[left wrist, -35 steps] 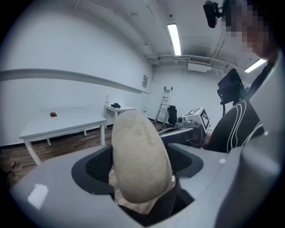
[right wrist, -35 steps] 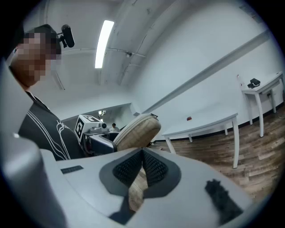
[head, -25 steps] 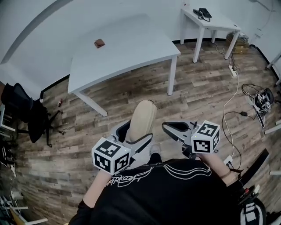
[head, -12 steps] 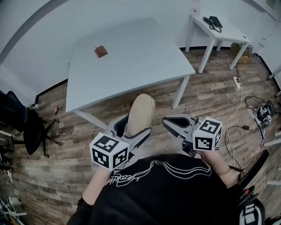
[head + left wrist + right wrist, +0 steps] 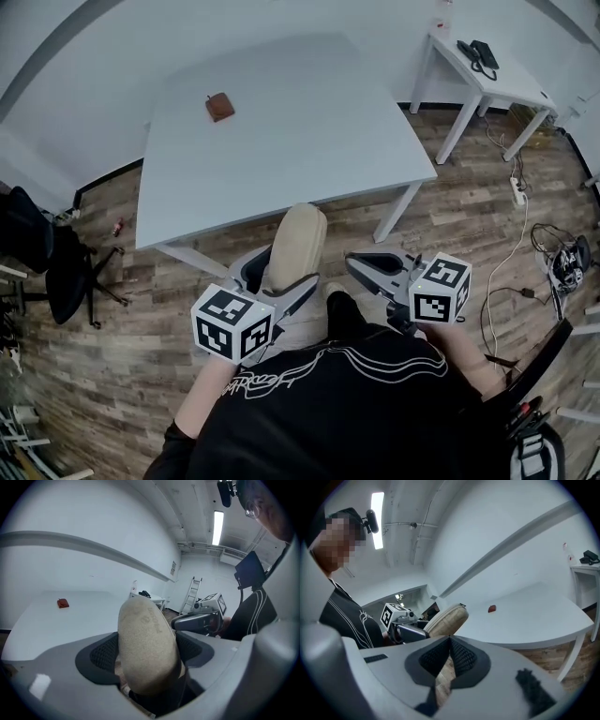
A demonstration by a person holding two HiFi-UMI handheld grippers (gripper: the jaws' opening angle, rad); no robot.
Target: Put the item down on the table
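- White table [image 5: 300, 122]: it fills more of the head view than a second ago, and its near edge now lies just above the tip of the held item; a second ago a wide strip of wooden floor [image 5: 122, 281] lay between them.
- Small side table [image 5: 497, 80]: it has shifted toward the upper right corner of the head view, with a dark phone [image 5: 478, 53] on top.
- Beige slipper [image 5: 295, 246]: it is off the table, over the floor, sole facing the left gripper view and toe pointing at the table. Its pose in the grip matches the earlier frames.
- Left gripper [image 5: 281, 281]: it is clamped on the slipper, one jaw on each side, as before.
- Right gripper [image 5: 361, 265]: its jaws are pressed together with nothing between them, and it is held level beside the left one.
- Small brown object [image 5: 220, 106]: it rests on the far left part of the table, well apart from the slipper.
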